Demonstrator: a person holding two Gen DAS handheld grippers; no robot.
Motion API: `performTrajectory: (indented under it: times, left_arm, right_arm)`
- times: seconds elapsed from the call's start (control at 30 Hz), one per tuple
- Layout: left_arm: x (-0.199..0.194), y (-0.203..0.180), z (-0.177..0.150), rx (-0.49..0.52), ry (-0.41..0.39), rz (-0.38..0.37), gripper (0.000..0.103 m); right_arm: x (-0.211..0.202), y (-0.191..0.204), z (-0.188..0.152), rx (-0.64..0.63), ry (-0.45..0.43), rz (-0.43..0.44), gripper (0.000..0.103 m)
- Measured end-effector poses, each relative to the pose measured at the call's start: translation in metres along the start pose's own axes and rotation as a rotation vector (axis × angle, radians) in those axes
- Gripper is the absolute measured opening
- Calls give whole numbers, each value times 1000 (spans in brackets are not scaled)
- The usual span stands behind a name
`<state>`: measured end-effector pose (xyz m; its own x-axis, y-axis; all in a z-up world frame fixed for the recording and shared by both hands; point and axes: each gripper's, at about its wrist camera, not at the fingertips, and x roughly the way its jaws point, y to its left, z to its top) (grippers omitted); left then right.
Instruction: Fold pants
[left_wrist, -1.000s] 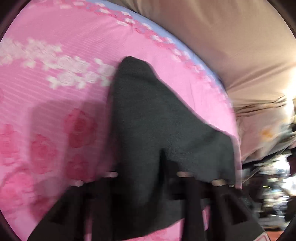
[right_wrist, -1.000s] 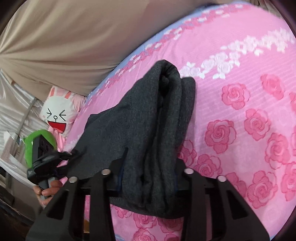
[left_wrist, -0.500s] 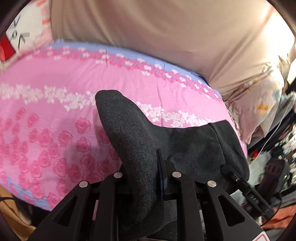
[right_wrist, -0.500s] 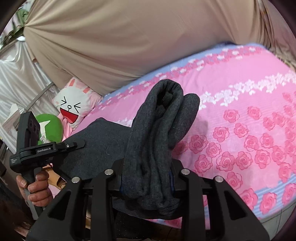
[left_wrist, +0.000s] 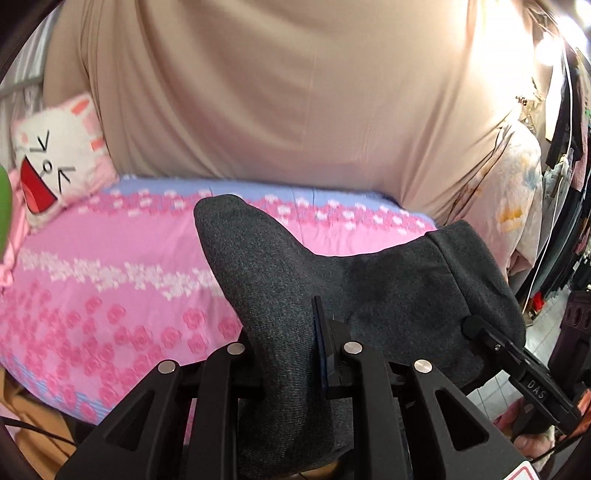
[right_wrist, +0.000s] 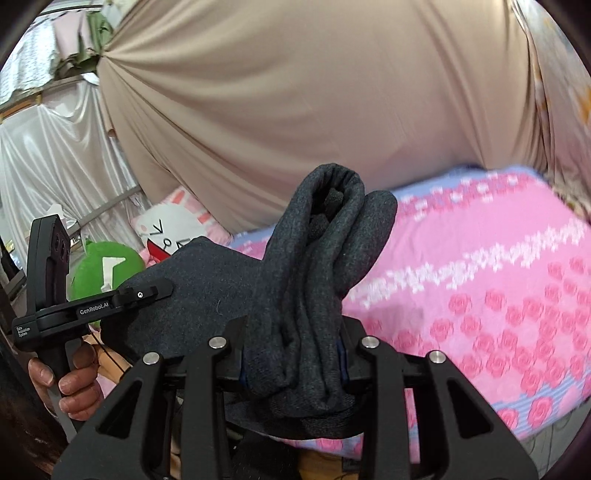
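The dark grey pants (left_wrist: 388, 295) hang in the air in front of the pink bed, stretched between both grippers. My left gripper (left_wrist: 291, 354) is shut on a bunched fold of the pants. My right gripper (right_wrist: 295, 354) is shut on a thick bundle of the pants (right_wrist: 317, 280). In the left wrist view the right gripper's finger (left_wrist: 517, 369) shows at the far right, clamped on the cloth's edge. In the right wrist view the left gripper (right_wrist: 122, 299) shows at the left, held by a hand (right_wrist: 70, 384) and pinching the cloth.
A bed with a pink rose-print sheet (left_wrist: 110, 288) lies ahead and below. A beige curtain (left_wrist: 277, 92) hangs behind it. A white cartoon rabbit pillow (left_wrist: 55, 162) and a green plush (right_wrist: 107, 266) sit at the bed's left end. Clothes hang at the right (left_wrist: 569, 129).
Both grippers have lifted the pants off the bed and pulled back. The views now look level across the bed toward the curtain instead of down at the sheet.
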<state>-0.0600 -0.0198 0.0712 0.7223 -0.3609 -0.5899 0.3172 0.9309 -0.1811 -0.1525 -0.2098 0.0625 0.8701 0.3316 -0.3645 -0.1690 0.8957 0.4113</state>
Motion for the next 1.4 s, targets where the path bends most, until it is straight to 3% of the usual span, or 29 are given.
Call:
performTrajectory:
  times: [0.37, 0.7, 1.0, 1.33, 1.4]
  left_arm:
    - [-26, -13, 47, 96, -169, 56, 15]
    - [-8, -16, 101, 143, -256, 86, 15]
    - [33, -4, 151, 154, -283, 101, 16]
    - [106, 16, 185, 154, -269, 115, 16]
    - [134, 24, 186, 155, -248, 112, 21]
  right_arm:
    - [4, 14, 55, -73, -135, 15, 31]
    - [37, 1, 108, -84, -212, 22, 31]
    - [89, -15, 143, -80, -229, 15, 31]
    - [161, -51, 158, -42, -201, -5, 31]
    - [185, -67, 153, -27, -162, -17, 40]
